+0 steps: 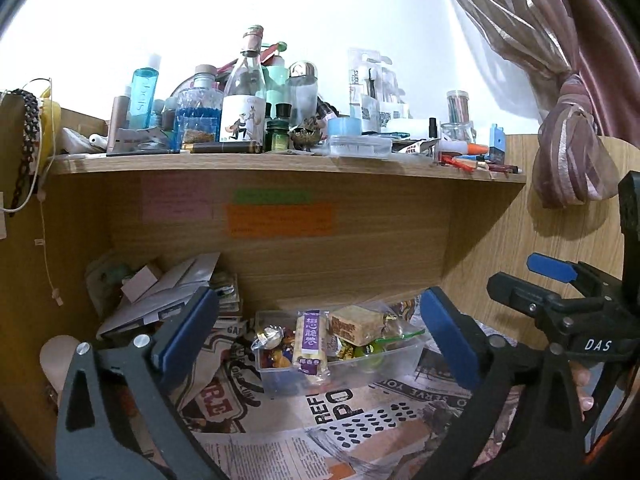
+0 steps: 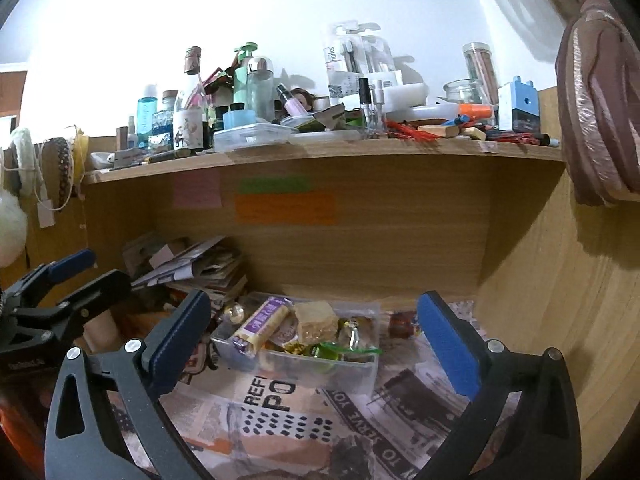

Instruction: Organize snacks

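Note:
A clear plastic box point(image 1: 404, 354) point(image 2: 362, 372) stands on newspaper under a wooden shelf, at the back of the desk. It holds a purple-labelled snack bar point(image 1: 310, 340) point(image 2: 262, 322), a tan wrapped block point(image 1: 356, 324) point(image 2: 316, 320) and several small wrapped sweets. My left gripper point(image 1: 320, 344) is open, well short of the box, with nothing between its blue pads. My right gripper point(image 2: 316, 344) is open too and holds nothing. Each gripper shows at the edge of the other's view: the right gripper point(image 1: 520, 276), the left gripper point(image 2: 86, 270).
A wooden shelf point(image 1: 288, 164) above carries bottles, jars, pens and small boxes. A heap of papers and cards point(image 1: 172, 288) lies at the back left. Newspaper point(image 2: 280, 408) covers the desk. A tied curtain point(image 1: 572, 152) hangs at the right, wooden side panels on both sides.

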